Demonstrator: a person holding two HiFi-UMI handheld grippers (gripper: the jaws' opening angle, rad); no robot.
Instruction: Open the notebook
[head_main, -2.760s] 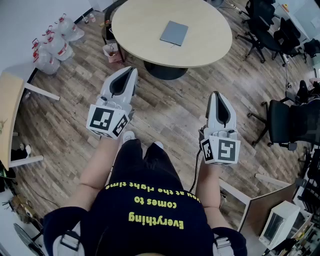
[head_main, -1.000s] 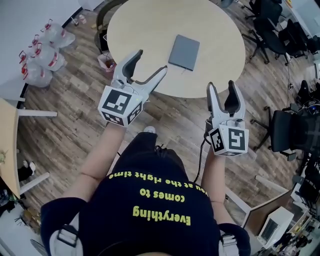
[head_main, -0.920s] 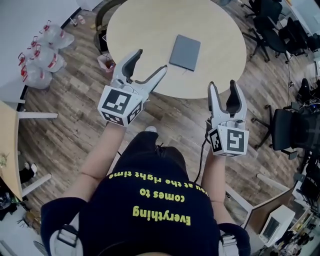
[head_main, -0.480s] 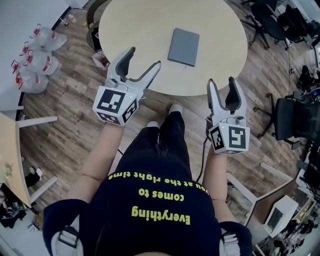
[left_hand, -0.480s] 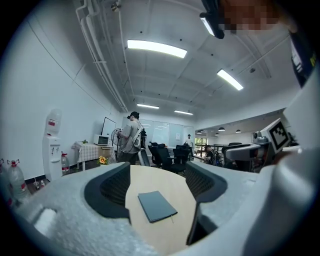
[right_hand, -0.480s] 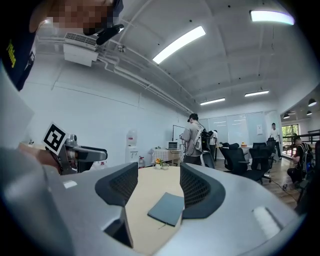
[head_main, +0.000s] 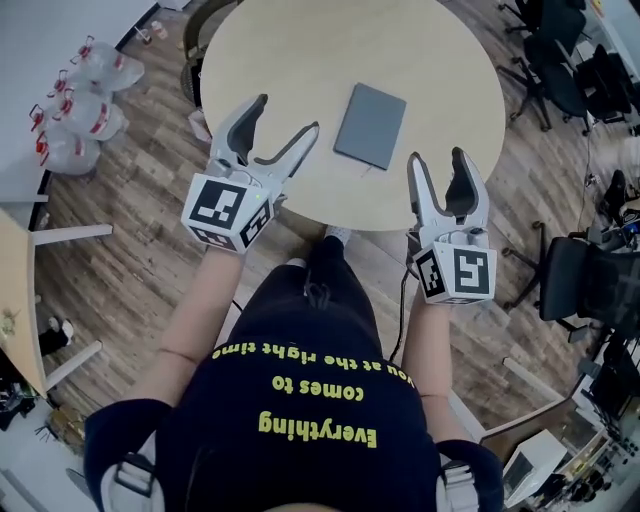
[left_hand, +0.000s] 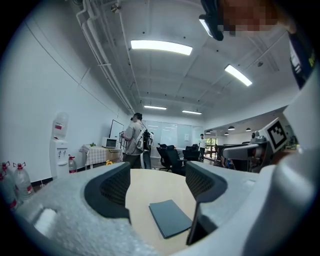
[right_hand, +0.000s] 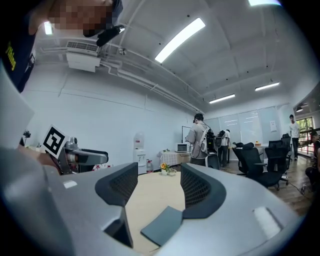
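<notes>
A closed grey notebook (head_main: 370, 125) lies flat on the round beige table (head_main: 290, 50), near the table's front edge. My left gripper (head_main: 279, 119) is open, over the table's near left rim, left of the notebook. My right gripper (head_main: 437, 168) is open too, at the front edge just right of the notebook. Neither touches it. In the left gripper view the notebook (left_hand: 170, 218) shows between the empty jaws. In the right gripper view the notebook (right_hand: 162, 225) lies low between the jaws.
Black office chairs (head_main: 570, 75) stand at the right of the table. Water bottles (head_main: 70, 110) sit on the wood floor at the left. A person (left_hand: 134, 141) stands beyond the table, near a water dispenser (left_hand: 59, 145).
Both grippers opened from shut, and I have stepped up to the table. The grippers now reach its front edge on either side of the notebook.
</notes>
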